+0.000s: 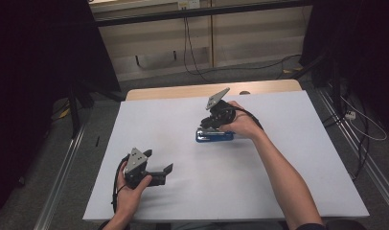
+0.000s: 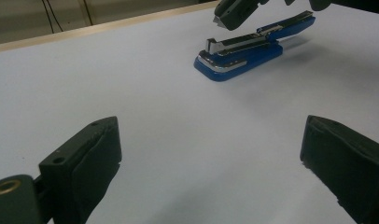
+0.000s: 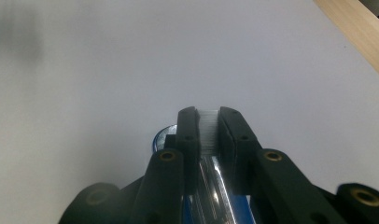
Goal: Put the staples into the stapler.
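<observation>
My right tongs [image 1: 212, 123] clamp the stapler's [image 1: 214, 136] metal strip, seen close in their own view; left tongs [image 1: 156, 168] gape wide, lower left; stapler centre frame on white table [image 1: 279, 158]; grey floor beyond.

Your left hand-held gripper [image 1: 160, 168] is resting at lower left, jaws spread wide; your right hand-held gripper [image 1: 209, 125] is tilting downward at centre, jaws nearly closed.

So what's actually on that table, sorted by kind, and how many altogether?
Blue stapler: 1, lying with its lid tilted open.
Hand-held grippers: 2, the left gripper with its jaws wide apart, the right gripper closed down at the stapler.
White sheet covering the wooden table: 1.
Total: 4 things on the table.
</observation>
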`<state>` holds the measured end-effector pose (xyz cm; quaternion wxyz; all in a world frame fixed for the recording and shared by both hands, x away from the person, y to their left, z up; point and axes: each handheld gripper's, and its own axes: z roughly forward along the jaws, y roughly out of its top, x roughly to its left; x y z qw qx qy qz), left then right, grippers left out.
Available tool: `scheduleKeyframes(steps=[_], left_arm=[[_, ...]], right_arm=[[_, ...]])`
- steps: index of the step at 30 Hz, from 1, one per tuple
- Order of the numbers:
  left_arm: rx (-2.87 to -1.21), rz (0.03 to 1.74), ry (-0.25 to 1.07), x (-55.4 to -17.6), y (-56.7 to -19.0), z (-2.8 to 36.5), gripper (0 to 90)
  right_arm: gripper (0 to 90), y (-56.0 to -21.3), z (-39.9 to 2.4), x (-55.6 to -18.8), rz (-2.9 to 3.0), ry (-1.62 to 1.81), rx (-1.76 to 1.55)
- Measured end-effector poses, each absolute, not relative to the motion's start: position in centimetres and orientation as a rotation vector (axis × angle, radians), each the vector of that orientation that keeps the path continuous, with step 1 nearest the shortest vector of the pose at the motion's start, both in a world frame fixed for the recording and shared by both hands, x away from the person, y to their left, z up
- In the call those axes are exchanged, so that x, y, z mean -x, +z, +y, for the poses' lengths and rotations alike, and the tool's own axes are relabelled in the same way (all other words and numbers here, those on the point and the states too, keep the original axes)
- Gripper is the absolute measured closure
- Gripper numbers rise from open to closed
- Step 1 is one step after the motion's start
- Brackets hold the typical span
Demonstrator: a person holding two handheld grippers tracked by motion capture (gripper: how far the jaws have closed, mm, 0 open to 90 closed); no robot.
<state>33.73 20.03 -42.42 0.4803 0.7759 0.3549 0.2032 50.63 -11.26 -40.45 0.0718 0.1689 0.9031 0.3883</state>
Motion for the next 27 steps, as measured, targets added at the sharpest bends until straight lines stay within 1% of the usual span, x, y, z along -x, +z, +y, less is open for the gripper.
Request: scheduleKeyframes(steps=[9,27], left_arm=[[-1.891,0.865,0.496,-33.72,-42.41,20.03,5.4],[-1.895,0.866,0.494,-33.75,-42.43,20.05,5.4]], right_arm=[[79.2,-40.34,-11.04,-50.56,2.739,1.11,-0.401],[79.2,-40.91,-10.69,-51.03,2.789,1.055,-0.329]])
